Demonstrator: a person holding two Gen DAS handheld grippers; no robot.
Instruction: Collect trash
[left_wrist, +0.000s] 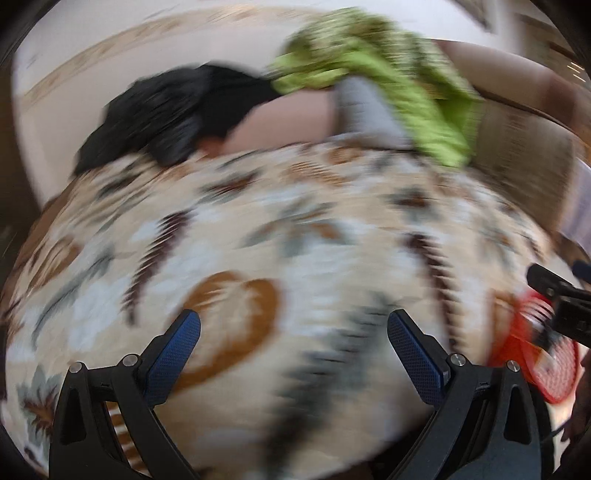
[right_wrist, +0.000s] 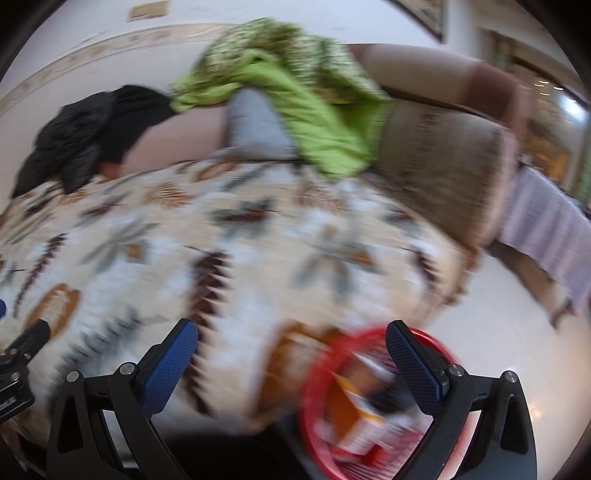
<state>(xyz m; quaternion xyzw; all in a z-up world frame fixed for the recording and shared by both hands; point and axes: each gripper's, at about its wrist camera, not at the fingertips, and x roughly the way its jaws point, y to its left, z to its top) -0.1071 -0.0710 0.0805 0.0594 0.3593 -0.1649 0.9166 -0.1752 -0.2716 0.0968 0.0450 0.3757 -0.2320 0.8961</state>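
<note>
A red basket (right_wrist: 317, 387) sits at the near edge of a sofa seat covered by a patterned blanket (right_wrist: 221, 240). It holds trash: an orange and white packet (right_wrist: 354, 417) and other blurred pieces. My right gripper (right_wrist: 291, 343) is open and empty, just above the basket's left side. My left gripper (left_wrist: 293, 332) is open and empty above the blanket (left_wrist: 258, 229). The basket (left_wrist: 546, 354) shows at the right edge of the left wrist view, beside the other gripper's black body (left_wrist: 561, 299). Both views are motion-blurred.
A black garment (right_wrist: 88, 125) and green clothes (right_wrist: 295, 88) hang over the sofa back, with a grey cushion (right_wrist: 255, 125) below. A brown armrest (right_wrist: 443, 162) stands at the right. White floor (right_wrist: 498, 314) lies beyond it.
</note>
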